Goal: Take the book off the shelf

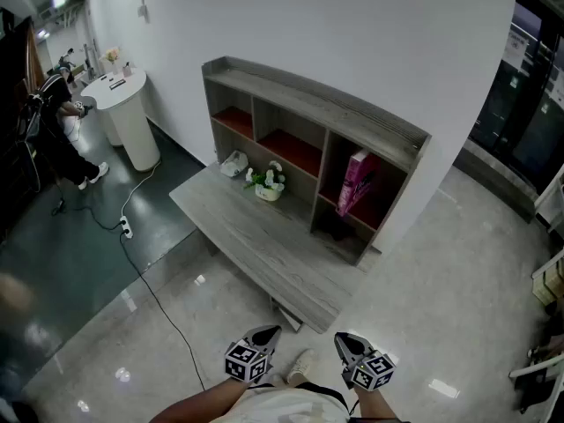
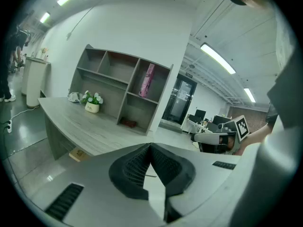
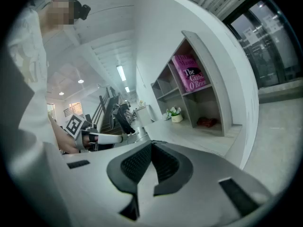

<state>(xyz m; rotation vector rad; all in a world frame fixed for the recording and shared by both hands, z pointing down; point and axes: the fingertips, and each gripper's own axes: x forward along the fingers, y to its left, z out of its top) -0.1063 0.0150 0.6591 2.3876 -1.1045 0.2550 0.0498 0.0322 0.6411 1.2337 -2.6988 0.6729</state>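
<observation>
The pink book [image 1: 357, 181] stands on end, slightly tilted, in the upper right compartment of the shelf [image 1: 264, 91] — well apart from both hands, across the table [image 1: 256, 236]. The left hand-held gripper [image 1: 267, 334] and right hand-held gripper [image 1: 345, 341] hang low, both clenched on nothing. The right looks nearer — the book lies almost straight ahead of it.

The small dark thing [image 1: 332, 228] lying below the book [image 1: 356, 181] on the shelf [image 1: 352, 115] is too small to identify.
</observation>
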